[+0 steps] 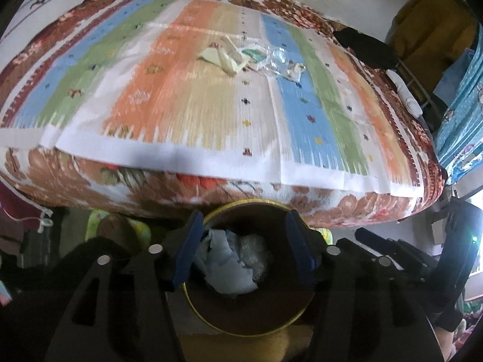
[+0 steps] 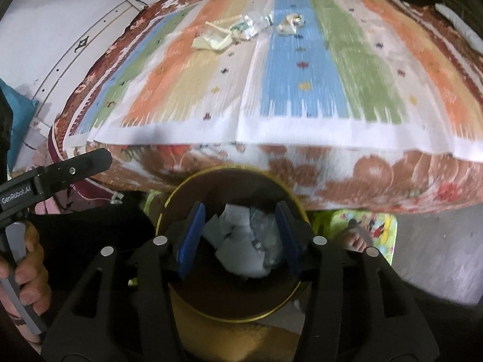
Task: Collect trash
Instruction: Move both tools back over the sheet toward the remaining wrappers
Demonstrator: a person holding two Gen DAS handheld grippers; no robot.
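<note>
While both grippers hang over the bin (image 1: pixel 250 310), fingers parted and holding nothing, the remaining scraps (image 1: pixel 250 58) lie far ahead on the bed (image 1: pixel 187 114); the row runs crosswise; from the right gripper (image 2: pixel 238 238) they sit ahead-left, from the left gripper (image 1: pixel 244 250) nearly straight ahead.

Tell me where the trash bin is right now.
The bin stands on the floor just below the bed's near edge, directly under both open tools in both wrist views, with crumpled paper already inside.
</note>
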